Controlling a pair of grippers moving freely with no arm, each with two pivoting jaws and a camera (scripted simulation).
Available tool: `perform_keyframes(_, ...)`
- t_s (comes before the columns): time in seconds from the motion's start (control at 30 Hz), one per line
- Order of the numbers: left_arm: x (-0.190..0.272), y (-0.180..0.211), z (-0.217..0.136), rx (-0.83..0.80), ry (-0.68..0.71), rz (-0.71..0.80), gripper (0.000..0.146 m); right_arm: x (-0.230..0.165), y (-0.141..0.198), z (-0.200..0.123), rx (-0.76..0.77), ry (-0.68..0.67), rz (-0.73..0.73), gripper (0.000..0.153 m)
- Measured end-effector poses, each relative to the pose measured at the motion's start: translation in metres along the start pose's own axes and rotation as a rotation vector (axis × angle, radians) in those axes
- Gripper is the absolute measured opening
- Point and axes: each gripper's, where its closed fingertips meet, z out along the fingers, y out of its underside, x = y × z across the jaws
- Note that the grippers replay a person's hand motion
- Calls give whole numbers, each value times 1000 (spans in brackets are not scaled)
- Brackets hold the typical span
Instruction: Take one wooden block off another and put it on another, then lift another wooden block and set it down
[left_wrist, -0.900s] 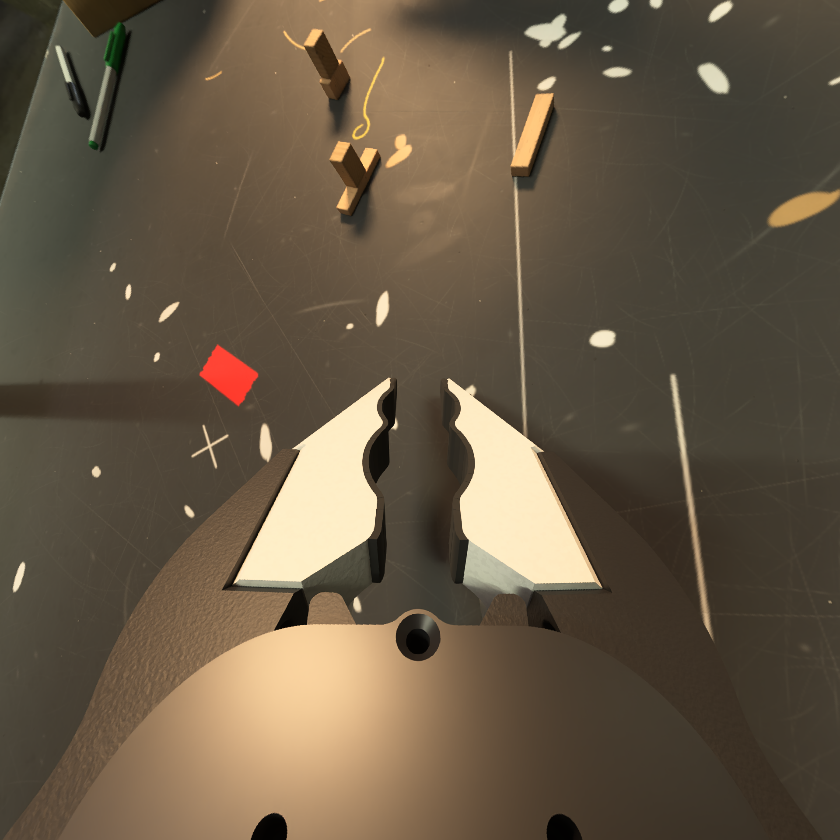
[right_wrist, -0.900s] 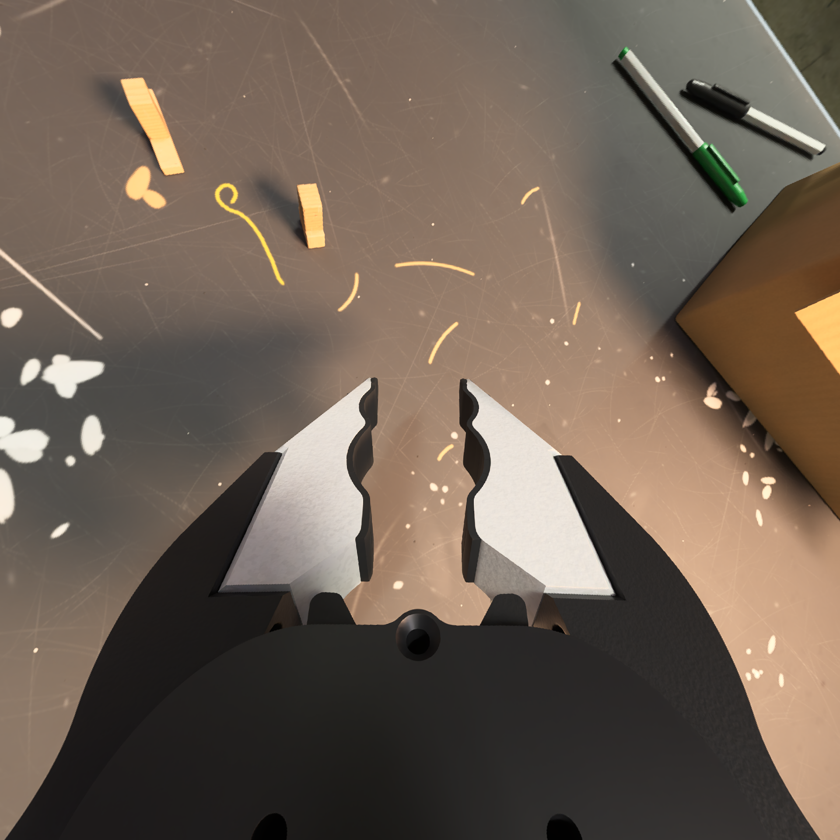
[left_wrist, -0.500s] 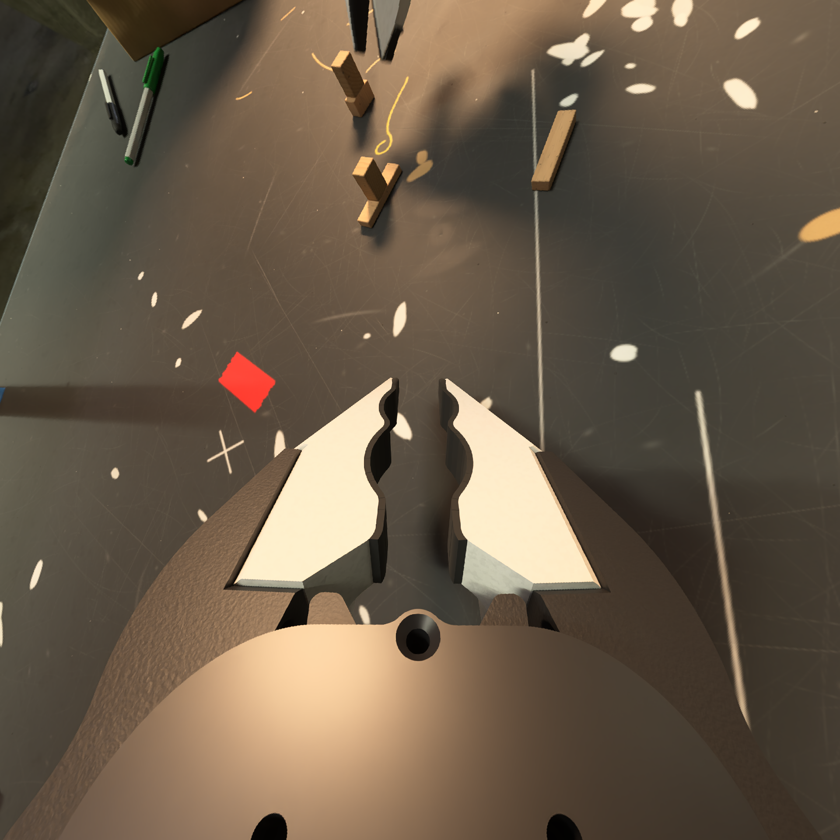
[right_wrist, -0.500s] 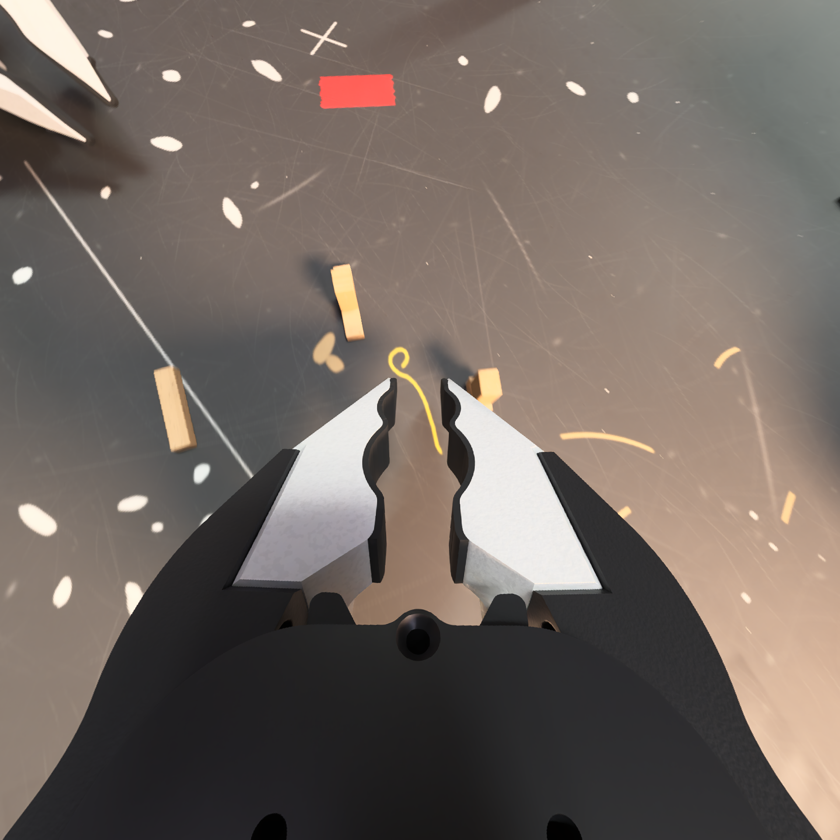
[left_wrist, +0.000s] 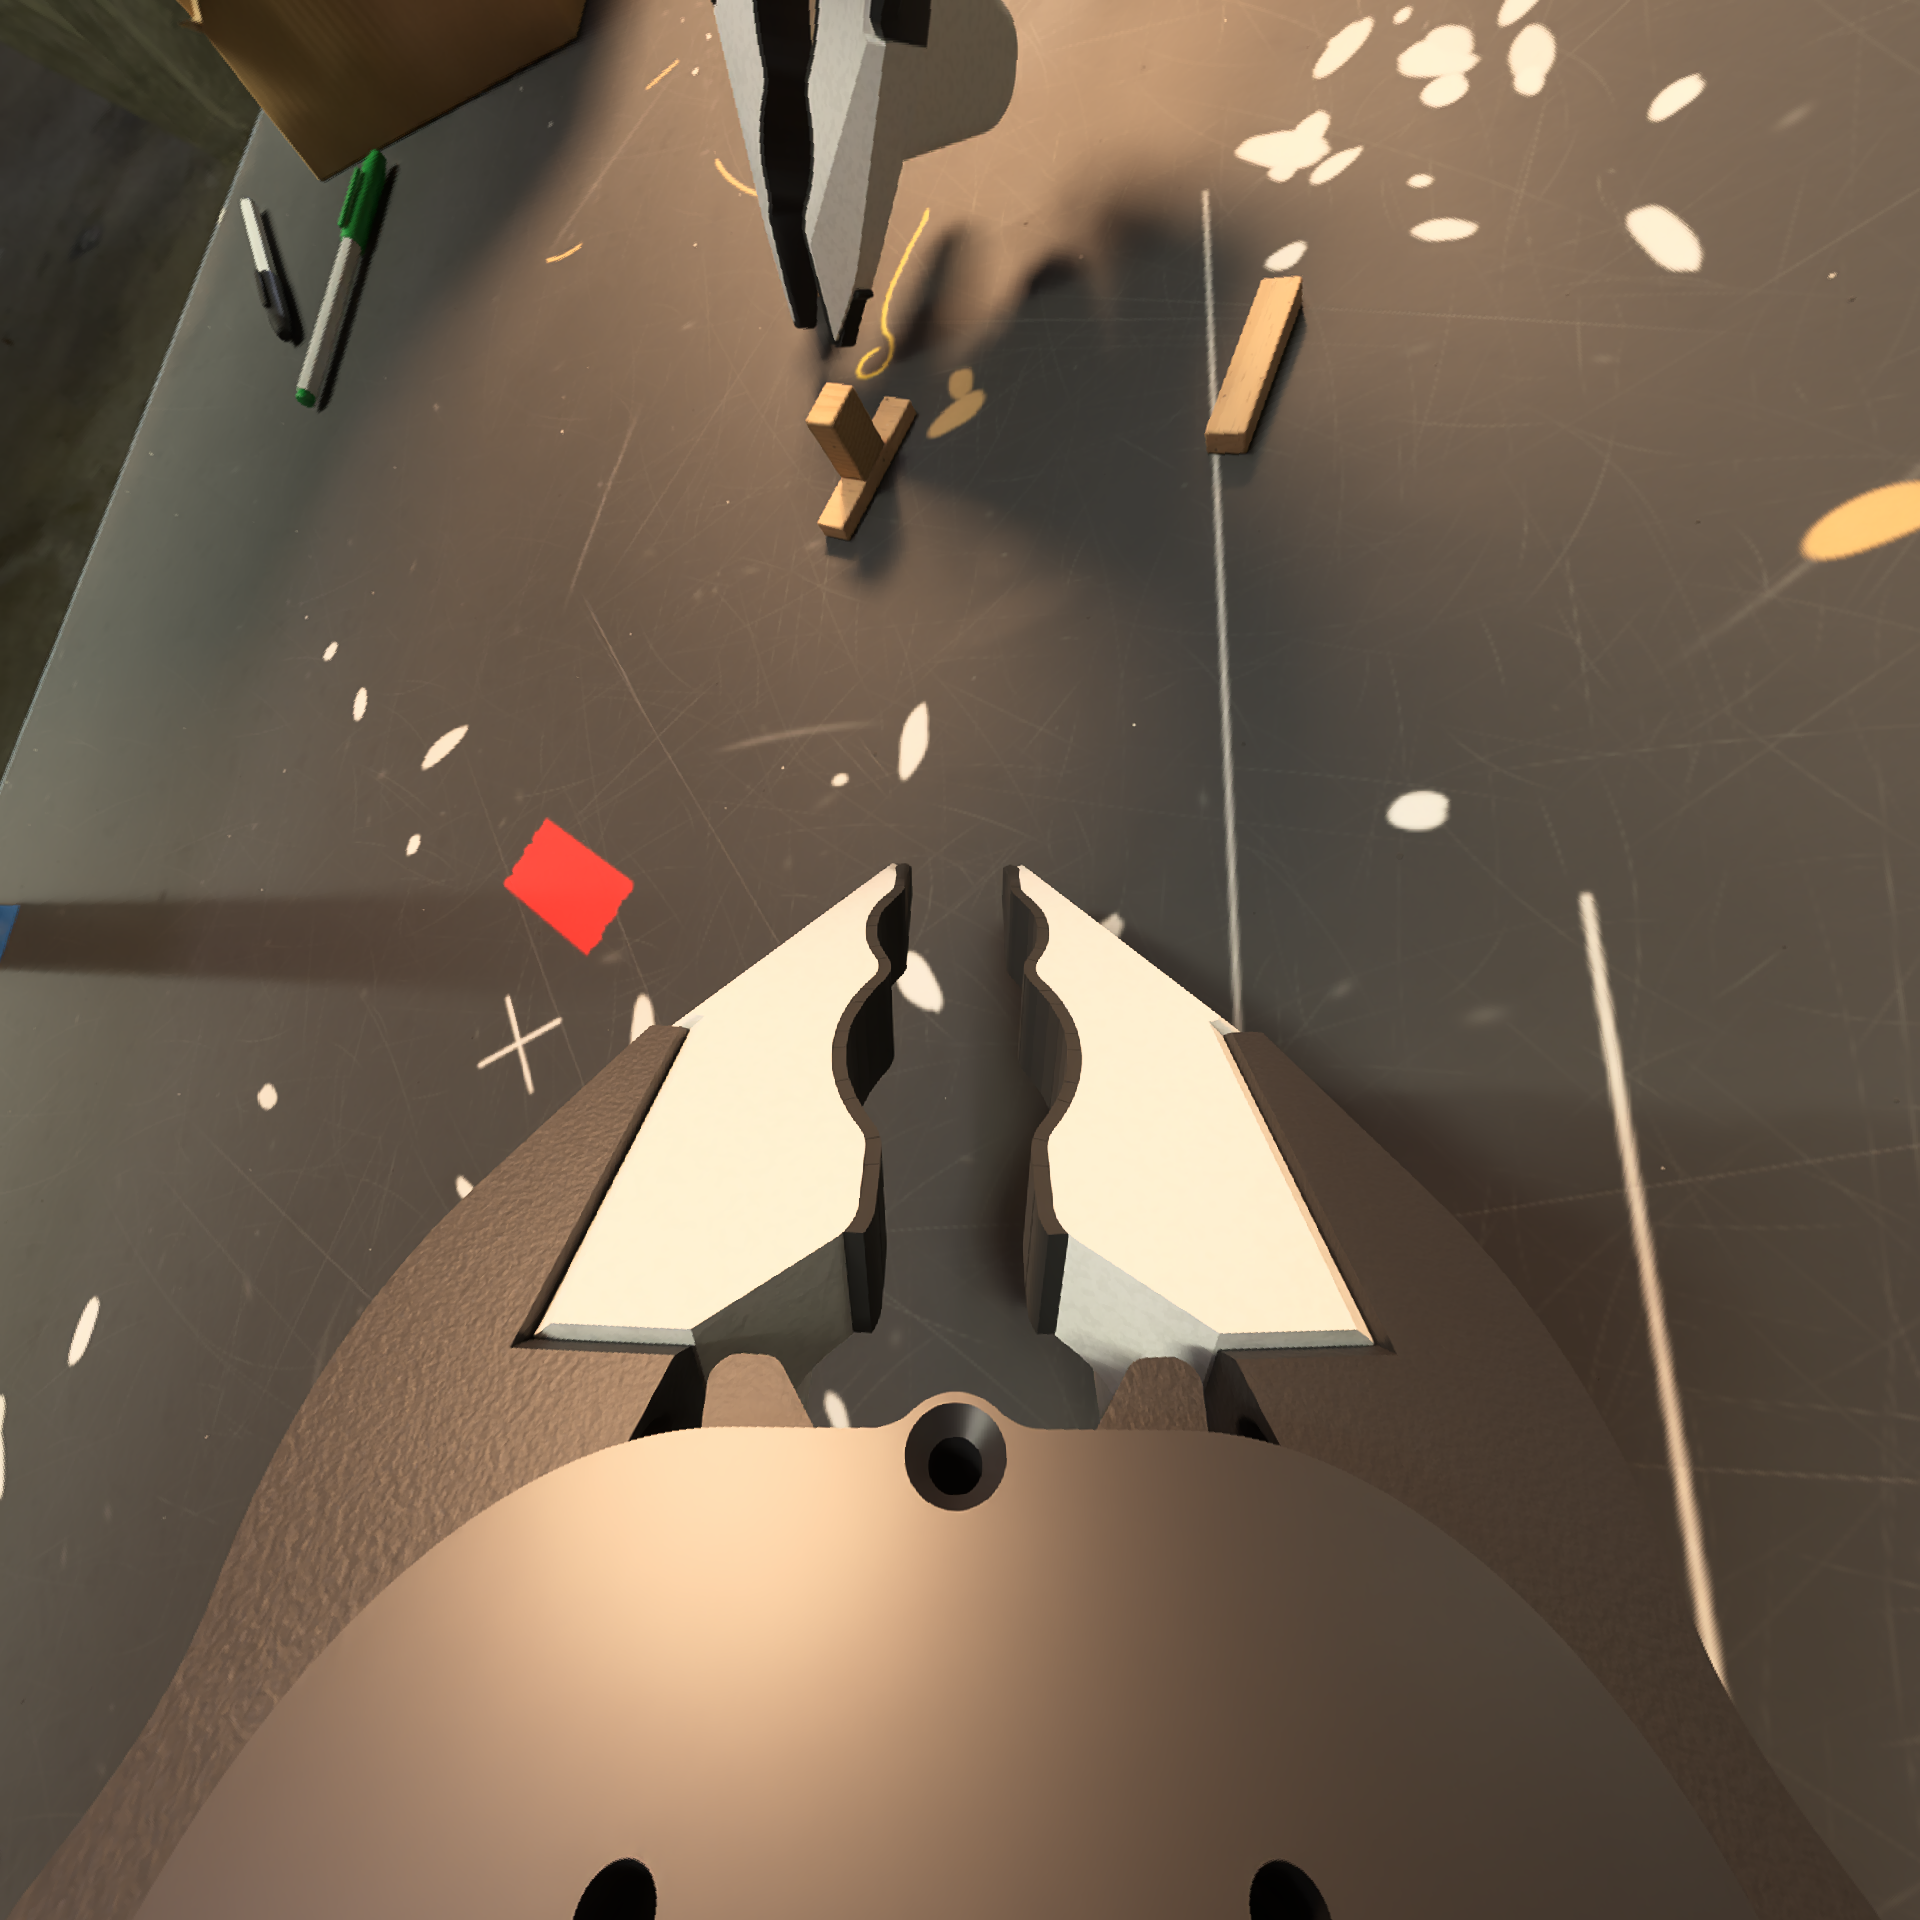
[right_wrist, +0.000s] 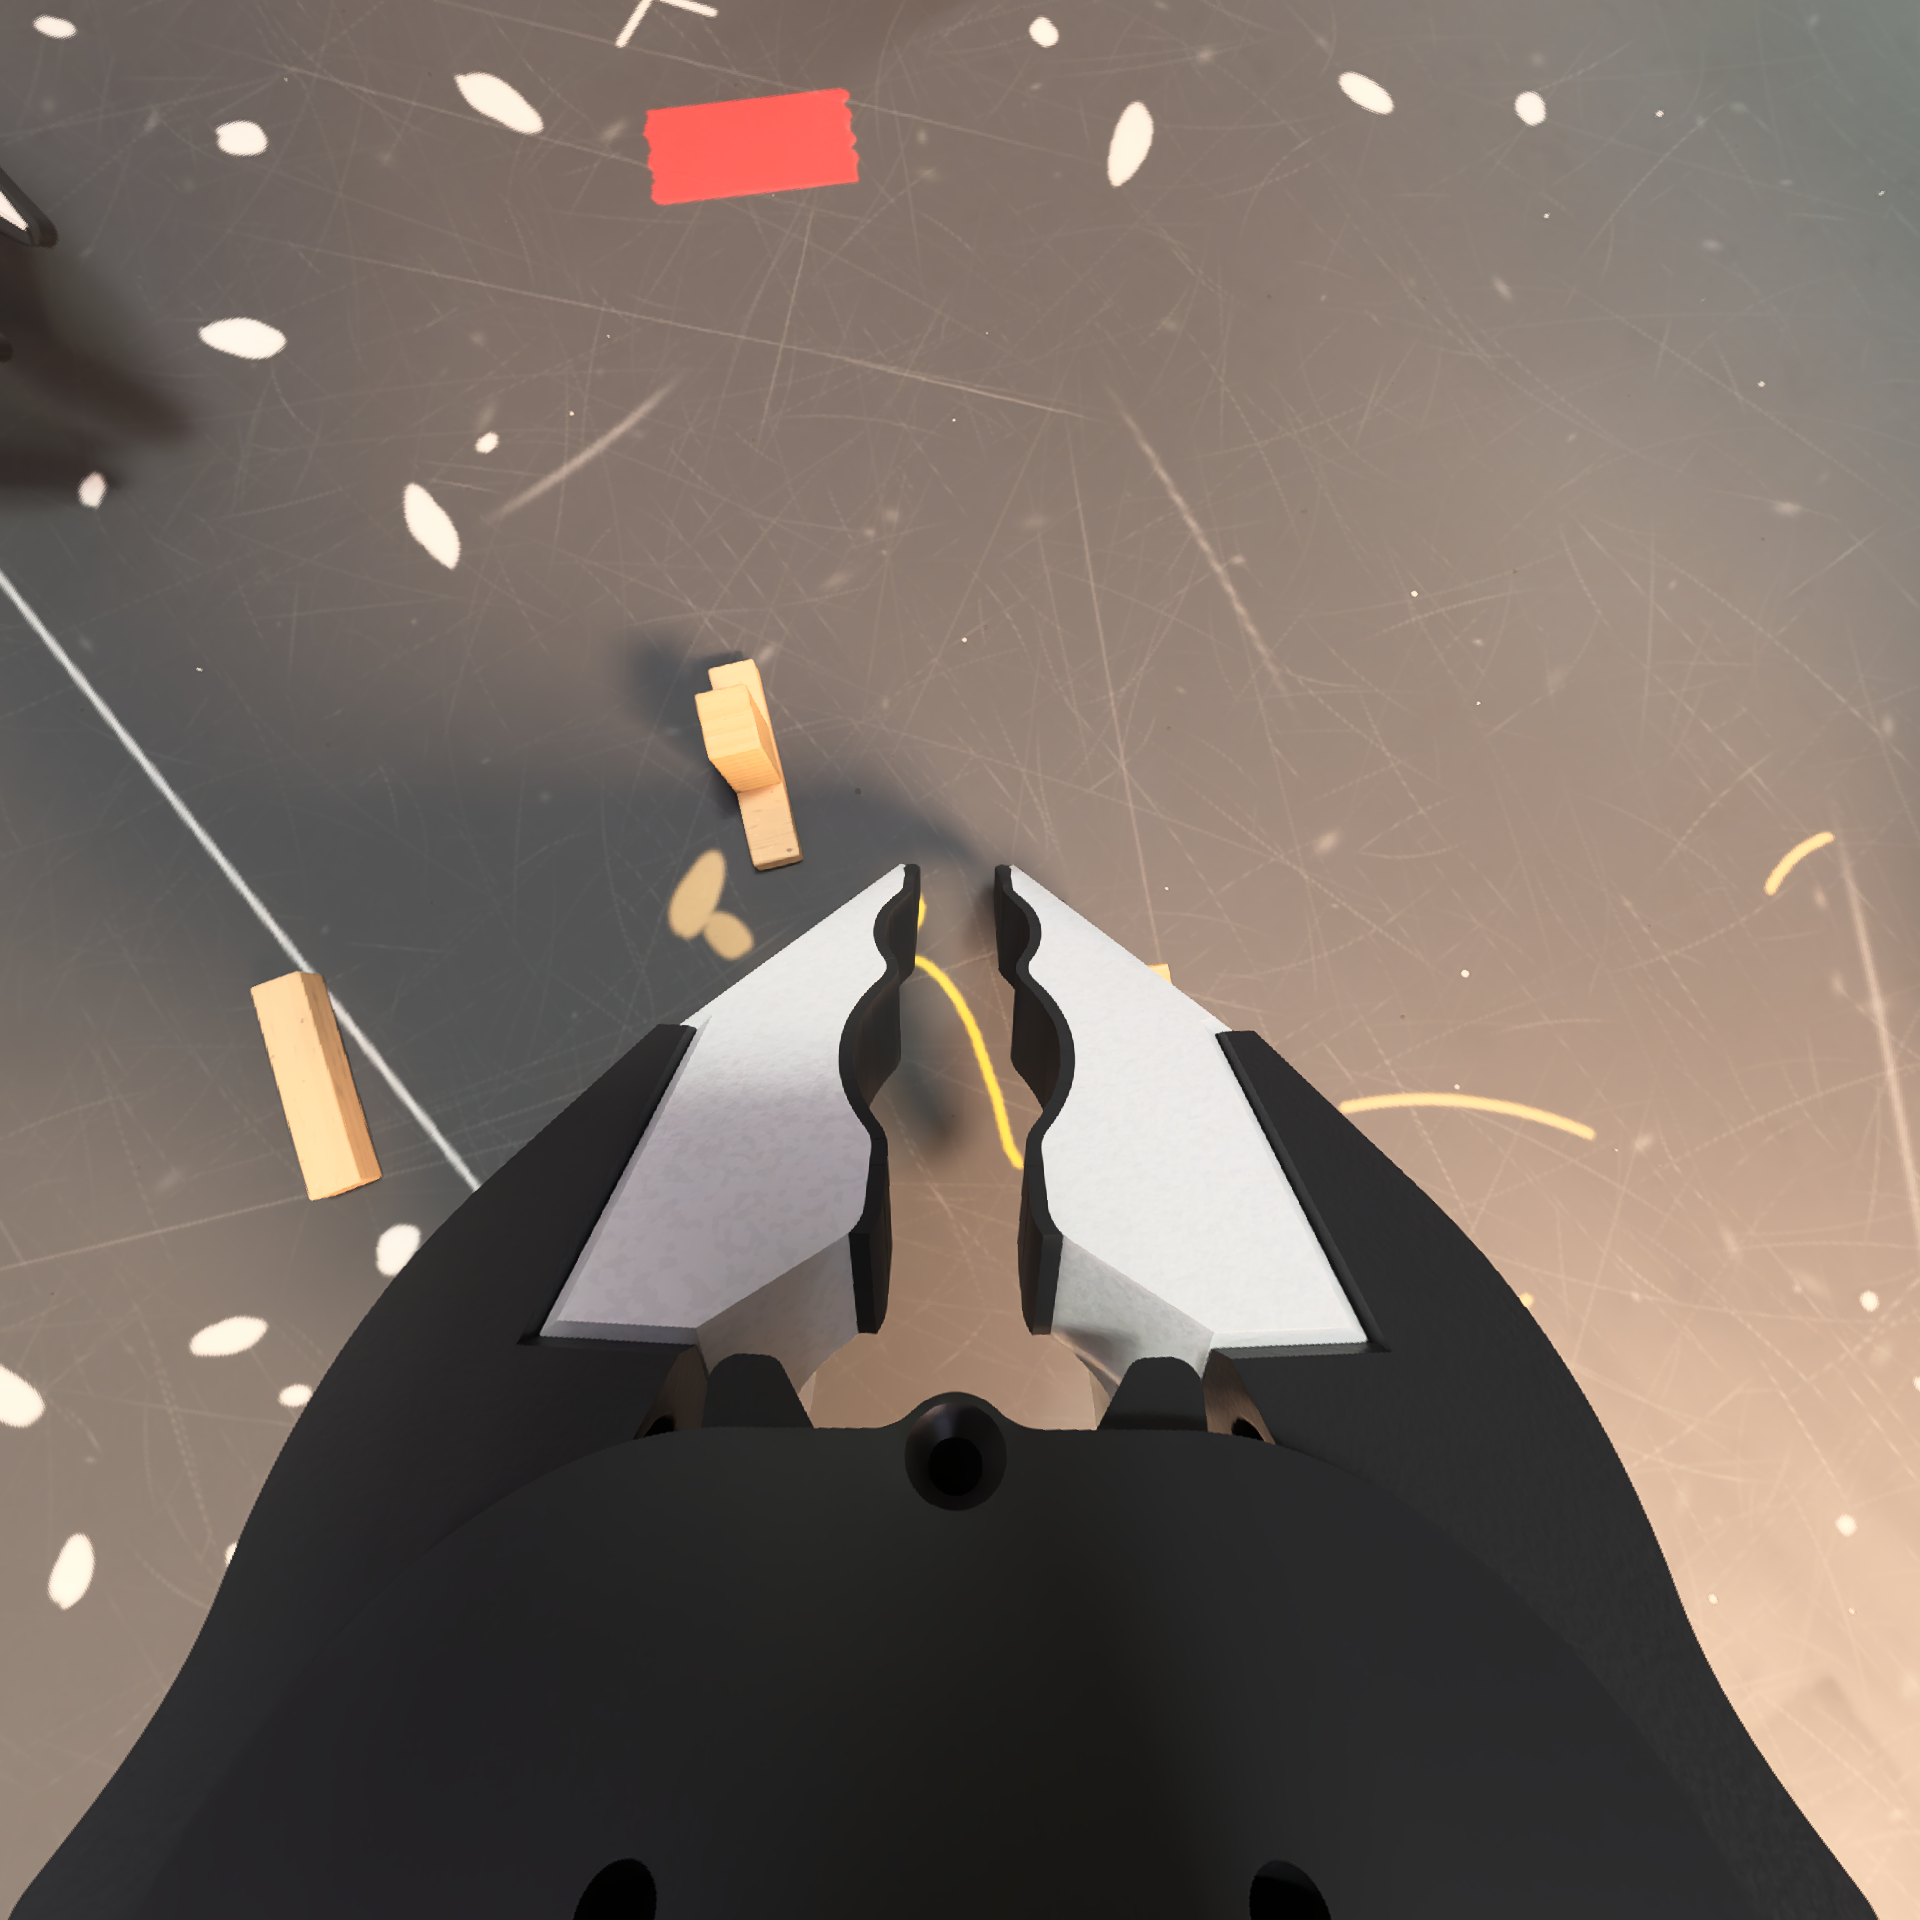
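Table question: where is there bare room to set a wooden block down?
The wide stretch between the red tape patch and the flat block by the white line is free. It is crowded around the stacked blocks, under the right gripper, and near the markers.

stacked blocks (right_wrist: 750, 758) obstructing ahead-left, bare tabletop (right_wrist: 1351, 520) ahead-right

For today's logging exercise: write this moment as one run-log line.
left tongs: open, empty | right tongs: open, empty, low over table | stacked blocks: untouched | lone block: flat on table
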Motion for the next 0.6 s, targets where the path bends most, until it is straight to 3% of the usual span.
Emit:
perform_keyframes(0.27, -2, -2, -1, 6, -12, 2, 17, 0, -4, 3, 3, -38, 29, 16)
perform_keyframes(0.47, -7, -5, -3, 27, -31, -12, 17, 0, -6, -1, 31, -28, 27, 33)
perform_keyframes(0.6, -15, -14, -5, 64, -64, -61, 18, -8, -19, -14, 112, -25, 8, 33)
